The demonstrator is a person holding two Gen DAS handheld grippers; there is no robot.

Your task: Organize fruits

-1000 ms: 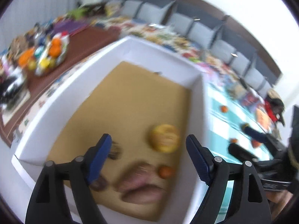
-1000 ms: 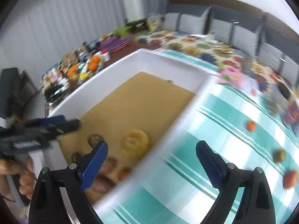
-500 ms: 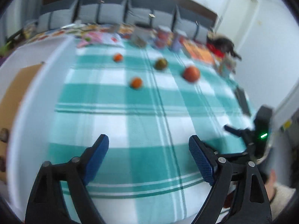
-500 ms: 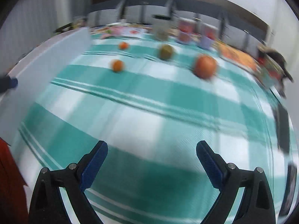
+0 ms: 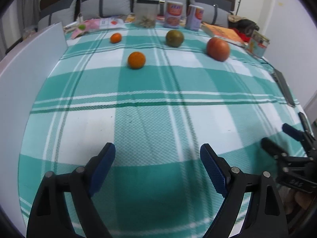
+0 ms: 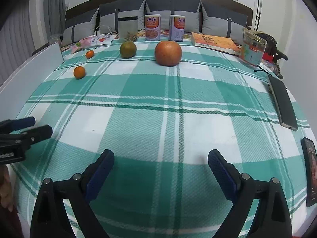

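both views have swung away from the white box (image 5: 29,69), whose floor held several fruits a second ago, to the checked cloth. four fruits are left on the cloth, all to the right of the box wall: a red apple (image 6: 168,53) farthest, a green citrus (image 6: 128,49), a near orange (image 6: 79,72) and a small far orange (image 6: 90,54). left gripper (image 5: 157,165) has just been opening, nothing between its jaws; right gripper (image 6: 160,167) gapes wide, holding nothing. the writing on the two cans (image 6: 152,30) is not legible.
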